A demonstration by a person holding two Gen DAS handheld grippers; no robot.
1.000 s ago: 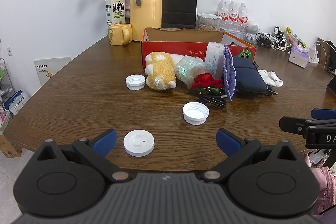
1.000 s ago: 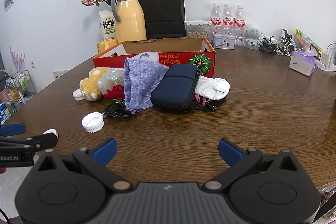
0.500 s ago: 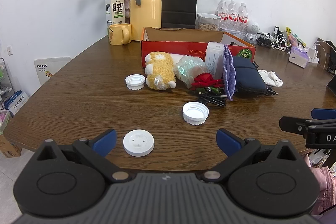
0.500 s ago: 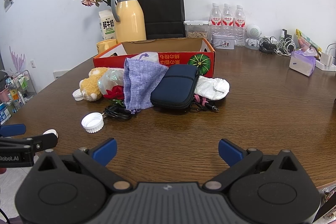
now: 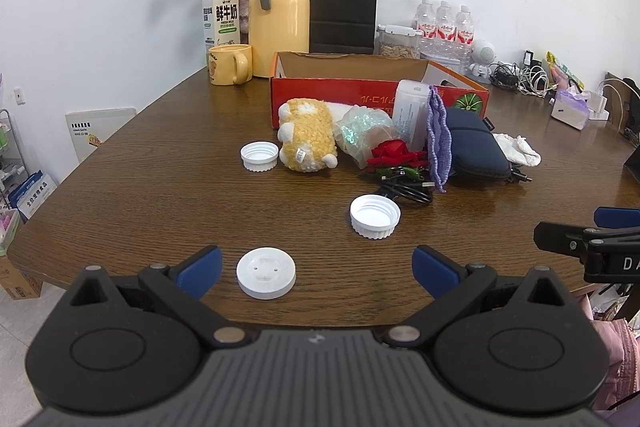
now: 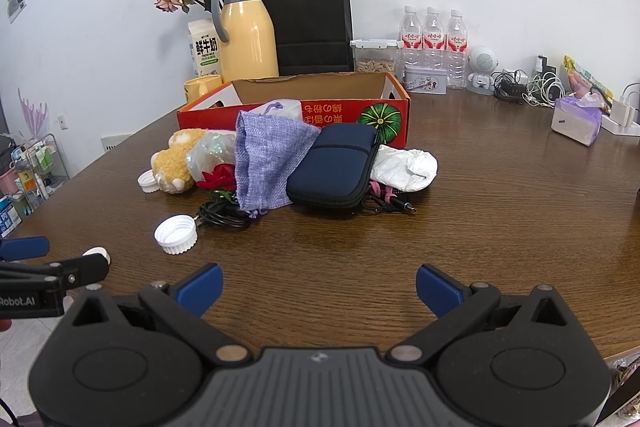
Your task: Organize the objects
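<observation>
1. Blue-padded tongs: the left gripper (image 5: 316, 269) and the right gripper (image 6: 318, 287) both stand spread wide with nothing between the fingers, low over the near edge of the wooden table (image 5: 160, 187).
2. White flat disc lid (image 5: 266, 272) — nearest the left gripper, lying flat, well in front of the red cardboard box (image 5: 360, 95). Judged light, rigid and slick; its low profile suggests a pinch across the rim.
3. Two ribbed white caps, open side up: one (image 5: 375, 216) in front of the box, just beside a coiled black cable (image 5: 404, 191); the other (image 5: 259, 155) nearer the box, next to the yellow plush toy (image 5: 308, 135). Probably light and stiff; the ribbed wall offers grip.
4. Soft goods heaped against the front of the box — plush toy, crinkly clear bag (image 5: 362, 133), red rose (image 5: 394, 155), purple cloth pouch (image 6: 268, 159), navy zip case (image 6: 336, 167), white crumpled cloth (image 6: 404, 167). These likely deform under the fingers; the rose looks fragile.
5. Obstruction: the pouch overlaps the case, and the cable could snag on its neighbours.
6. Behind the box: yellow jug (image 5: 280, 23), mug (image 5: 230, 65), milk carton (image 5: 221, 15), black paper bag (image 5: 340, 11).
</observation>
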